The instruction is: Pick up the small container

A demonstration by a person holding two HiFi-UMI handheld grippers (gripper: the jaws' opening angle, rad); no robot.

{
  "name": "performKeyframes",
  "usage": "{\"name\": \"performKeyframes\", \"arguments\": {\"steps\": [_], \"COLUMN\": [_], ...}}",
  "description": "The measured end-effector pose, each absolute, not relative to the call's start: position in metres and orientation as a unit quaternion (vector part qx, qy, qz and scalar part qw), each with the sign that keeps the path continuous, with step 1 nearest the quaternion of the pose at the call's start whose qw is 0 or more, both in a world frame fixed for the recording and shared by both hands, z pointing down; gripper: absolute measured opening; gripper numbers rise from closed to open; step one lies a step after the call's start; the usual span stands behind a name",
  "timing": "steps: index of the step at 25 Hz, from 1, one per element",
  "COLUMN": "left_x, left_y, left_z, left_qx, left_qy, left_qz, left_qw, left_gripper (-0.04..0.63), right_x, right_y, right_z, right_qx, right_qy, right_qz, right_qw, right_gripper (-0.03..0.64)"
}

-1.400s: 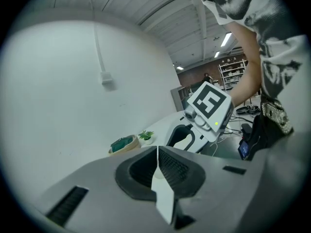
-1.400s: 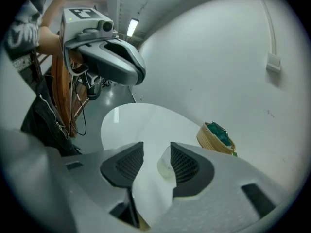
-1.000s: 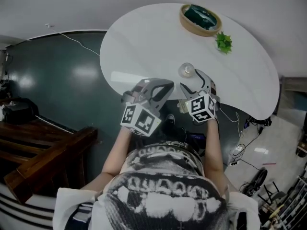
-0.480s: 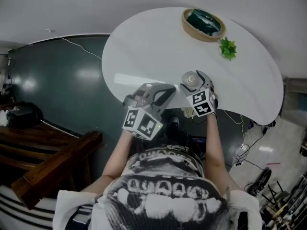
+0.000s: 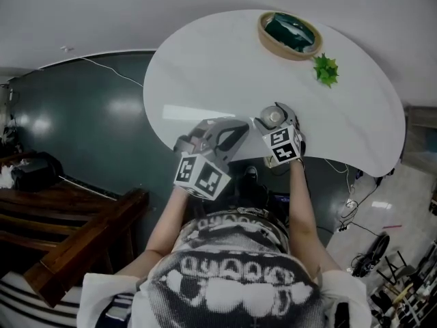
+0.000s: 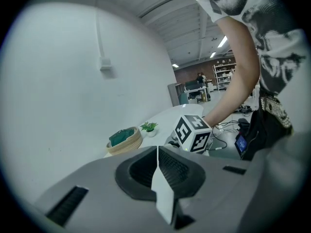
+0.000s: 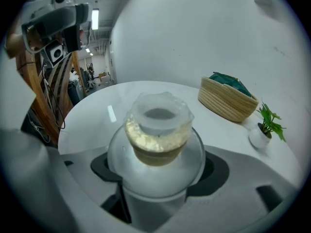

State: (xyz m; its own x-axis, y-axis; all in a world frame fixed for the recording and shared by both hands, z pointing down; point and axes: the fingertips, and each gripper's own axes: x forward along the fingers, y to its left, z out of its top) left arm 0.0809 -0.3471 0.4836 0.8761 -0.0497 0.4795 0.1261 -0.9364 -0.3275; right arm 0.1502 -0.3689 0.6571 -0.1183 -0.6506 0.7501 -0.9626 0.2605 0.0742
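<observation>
The small container [image 5: 274,117] is a clear, dome-based jar with pale grainy contents [image 7: 158,130]. It stands near the front edge of the white oval table [image 5: 218,60]. My right gripper [image 5: 276,108] reaches down around it, one jaw on each side. The jaws stand wide and have just been closing in on the jar, and I see no pad pressing on it. My left gripper [image 5: 229,130] hovers at the table's front edge, to the left of the right one. Its jaws are shut on nothing [image 6: 157,149].
A woven basket [image 5: 289,31] with a dark green cloth sits at the table's far side, and a small potted plant [image 5: 326,68] stands to its right. Dark floor lies left of the table, with wooden steps [image 5: 75,231] at the lower left. Cables run under the table's right end.
My right gripper has dropped and moved forward: the jar was ahead of its fingertips and now sits between the jaws. The left gripper has shifted only slightly.
</observation>
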Motion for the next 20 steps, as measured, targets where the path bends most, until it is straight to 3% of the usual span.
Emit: {"name": "performKeyframes", "arguments": {"steps": [20], "left_x": [0.091], "left_y": [-0.355], "left_z": [0.493], "left_qx": [-0.952], "left_qy": [-0.054], "left_qz": [-0.244], "left_qw": [0.179], "left_gripper": [0.009], "right_x": [0.156], "right_y": [-0.361], "right_z": [0.639], "right_qx": [0.598], "right_qy": [-0.698], "right_qz": [0.232], "right_qw": [0.317], "right_gripper": [0.336]}}
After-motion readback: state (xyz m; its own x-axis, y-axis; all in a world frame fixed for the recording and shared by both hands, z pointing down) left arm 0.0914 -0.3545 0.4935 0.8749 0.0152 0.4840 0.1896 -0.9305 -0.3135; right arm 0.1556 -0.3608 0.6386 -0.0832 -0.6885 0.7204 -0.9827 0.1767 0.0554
